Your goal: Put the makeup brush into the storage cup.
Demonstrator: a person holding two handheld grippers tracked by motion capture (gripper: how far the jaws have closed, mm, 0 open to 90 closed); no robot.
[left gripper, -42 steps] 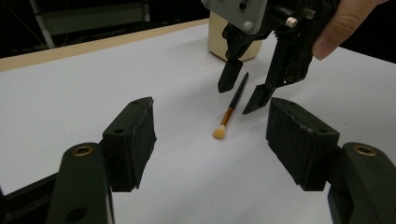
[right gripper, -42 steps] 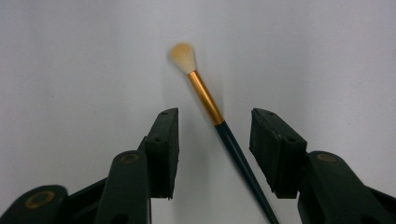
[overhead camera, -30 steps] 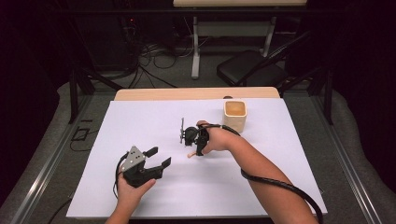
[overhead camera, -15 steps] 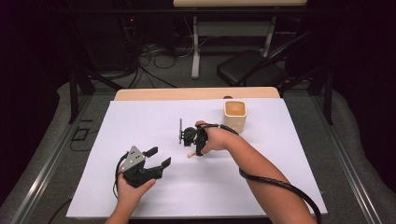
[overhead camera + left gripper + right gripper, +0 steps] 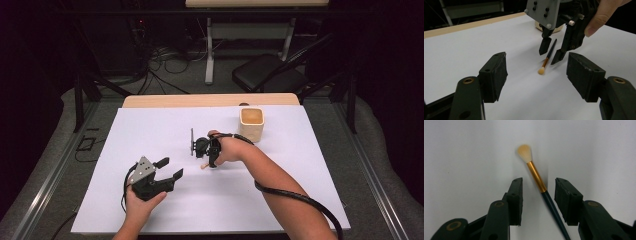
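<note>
the right gripper (image 5: 537, 202) has been closing, jaws not yet touching the brush (image 5: 537, 178) at frame centre; pinch the dark handle squarely. the left gripper (image 5: 536, 75) waits spread, empty.

Gold-ferruled dark-handled brush (image 5: 537, 178) flat on white table (image 5: 461, 157)

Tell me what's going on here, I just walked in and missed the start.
A person works at a white-covered table with a gripper in each hand. The right gripper is down over a small brush lying flat; its jaws have just been closing around the handle but do not press on it yet. The left gripper waits open nearby. A tan cup stands behind.
</note>
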